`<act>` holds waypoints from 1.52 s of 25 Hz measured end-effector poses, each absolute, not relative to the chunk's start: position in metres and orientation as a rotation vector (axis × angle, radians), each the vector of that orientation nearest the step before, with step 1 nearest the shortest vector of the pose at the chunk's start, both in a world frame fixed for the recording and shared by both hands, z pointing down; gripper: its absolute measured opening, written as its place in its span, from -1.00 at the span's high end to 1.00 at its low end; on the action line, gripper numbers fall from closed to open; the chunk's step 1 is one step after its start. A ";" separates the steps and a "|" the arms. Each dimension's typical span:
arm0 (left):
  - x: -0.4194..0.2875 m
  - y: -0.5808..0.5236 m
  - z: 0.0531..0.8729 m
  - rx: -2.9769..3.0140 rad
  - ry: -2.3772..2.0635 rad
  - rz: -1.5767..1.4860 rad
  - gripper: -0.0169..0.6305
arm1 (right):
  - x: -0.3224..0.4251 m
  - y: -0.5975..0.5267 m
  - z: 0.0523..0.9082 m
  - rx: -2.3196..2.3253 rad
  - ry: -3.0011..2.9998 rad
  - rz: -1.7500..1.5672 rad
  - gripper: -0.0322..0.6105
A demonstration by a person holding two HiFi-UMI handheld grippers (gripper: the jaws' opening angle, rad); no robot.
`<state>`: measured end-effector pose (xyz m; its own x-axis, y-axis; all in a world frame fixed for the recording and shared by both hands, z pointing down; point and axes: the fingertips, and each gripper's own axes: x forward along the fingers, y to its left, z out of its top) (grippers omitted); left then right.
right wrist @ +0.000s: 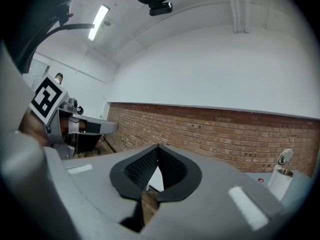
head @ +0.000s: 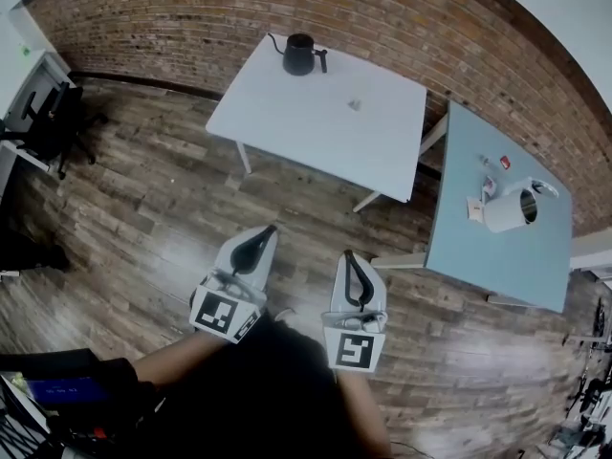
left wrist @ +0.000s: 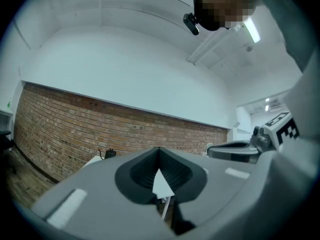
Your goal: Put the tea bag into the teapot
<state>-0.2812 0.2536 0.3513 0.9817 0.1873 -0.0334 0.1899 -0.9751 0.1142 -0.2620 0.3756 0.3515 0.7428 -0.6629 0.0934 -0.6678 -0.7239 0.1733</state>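
Head view sets a grey-blue rectangular table (head: 497, 266) at right. Low centre, the grey hand-held left gripper (head: 268, 231) and right gripper (head: 349, 258) hang closed and empty, well short of it. On it stands a white cylindrical teapot (head: 512, 208), with what looks like a small pale tea bag (head: 475, 208) just beside it, likely staged for pickup.

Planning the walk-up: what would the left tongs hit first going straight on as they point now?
Probably the white table, at its near edge: the left tongs aim at it, with only open floor between. Depth is unclear.
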 end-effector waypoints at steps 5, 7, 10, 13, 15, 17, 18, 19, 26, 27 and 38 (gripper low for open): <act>-0.233 0.235 0.334 2.995 0.344 -0.092 0.95 | -0.217 0.357 0.347 2.827 -1.030 0.075 0.89; -0.214 0.225 0.331 2.997 0.367 -0.097 0.95 | -0.196 0.350 0.344 2.839 -1.002 0.082 0.89; -0.189 0.208 0.325 2.993 0.378 -0.109 0.95 | -0.169 0.338 0.340 2.853 -0.966 0.090 0.89; -0.167 0.188 0.323 3.006 0.376 -0.130 0.95 | -0.147 0.325 0.339 2.863 -0.942 0.099 0.89; -0.156 0.174 0.321 2.993 0.360 -0.124 0.95 | -0.134 0.316 0.339 2.861 -0.935 0.106 0.89; -0.145 0.159 0.323 2.984 0.348 -0.109 0.95 | -0.120 0.304 0.338 2.852 -0.933 0.115 0.89; -0.140 0.150 0.324 2.971 0.336 -0.103 0.95 | -0.113 0.297 0.337 2.847 -0.933 0.119 0.89; -0.135 0.142 0.325 2.958 0.324 -0.097 0.95 | -0.107 0.290 0.337 2.843 -0.934 0.123 0.89; -0.098 0.093 0.325 2.949 0.316 -0.099 0.95 | -0.071 0.246 0.339 2.837 -0.914 0.135 0.89; -0.094 0.087 0.325 2.941 0.317 -0.093 0.95 | -0.067 0.242 0.336 2.838 -0.907 0.128 0.89; -0.065 0.062 0.330 2.931 0.257 -0.091 0.95 | -0.033 0.227 0.337 2.844 -0.926 0.146 0.89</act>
